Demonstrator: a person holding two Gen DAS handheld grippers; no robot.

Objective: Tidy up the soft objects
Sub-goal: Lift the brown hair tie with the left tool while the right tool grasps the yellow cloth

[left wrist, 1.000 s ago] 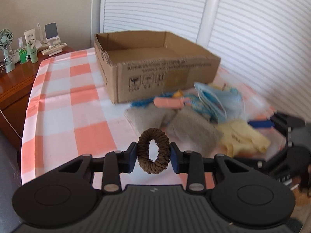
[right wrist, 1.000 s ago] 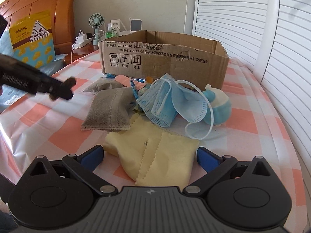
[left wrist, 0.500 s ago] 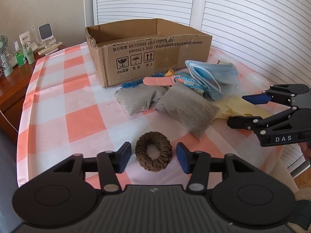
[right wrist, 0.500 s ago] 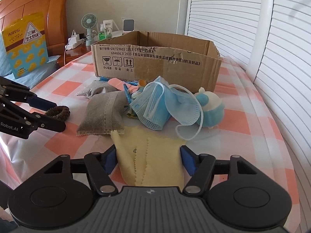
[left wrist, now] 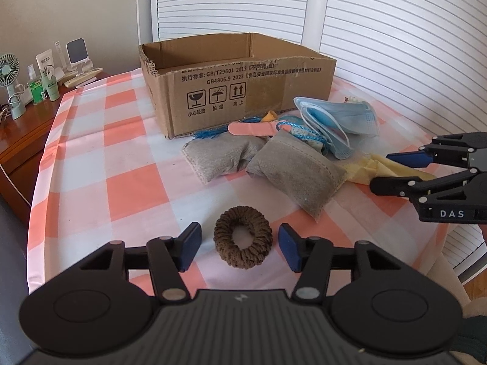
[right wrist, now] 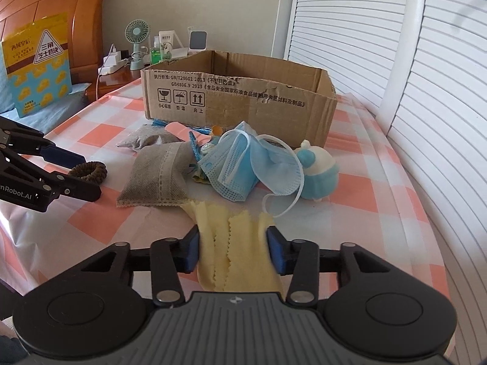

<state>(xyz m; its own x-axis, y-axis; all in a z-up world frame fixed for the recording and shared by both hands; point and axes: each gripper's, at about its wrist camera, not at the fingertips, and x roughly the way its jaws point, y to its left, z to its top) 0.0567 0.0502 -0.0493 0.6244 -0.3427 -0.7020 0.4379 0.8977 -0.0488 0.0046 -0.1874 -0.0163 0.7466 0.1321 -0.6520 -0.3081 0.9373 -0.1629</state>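
A brown knitted hair ring (left wrist: 242, 241) lies flat on the checked cloth between the open fingers of my left gripper (left wrist: 240, 248); it also shows in the right wrist view (right wrist: 89, 171). My right gripper (right wrist: 233, 251) has its pads against both sides of a yellow cloth (right wrist: 234, 243); the cloth bunches between them. An open cardboard box (left wrist: 237, 82) stands behind a pile: two grey pouches (left wrist: 292, 173), blue face masks (right wrist: 243, 164), a blue and cream soft toy (right wrist: 319, 172), a pink strip (left wrist: 252, 128).
A wooden nightstand (left wrist: 21, 127) at the left holds a small fan (left wrist: 7, 73), bottles and a stand. White louvred shutters (left wrist: 395, 30) run behind and to the right. A bed headboard (right wrist: 45, 9) and a yellow package (right wrist: 36, 64) are beyond the table.
My left gripper let go of the hair ring, which now lies on the cloth, and the fingers opened wider. My right gripper's fingers closed in onto the yellow cloth.
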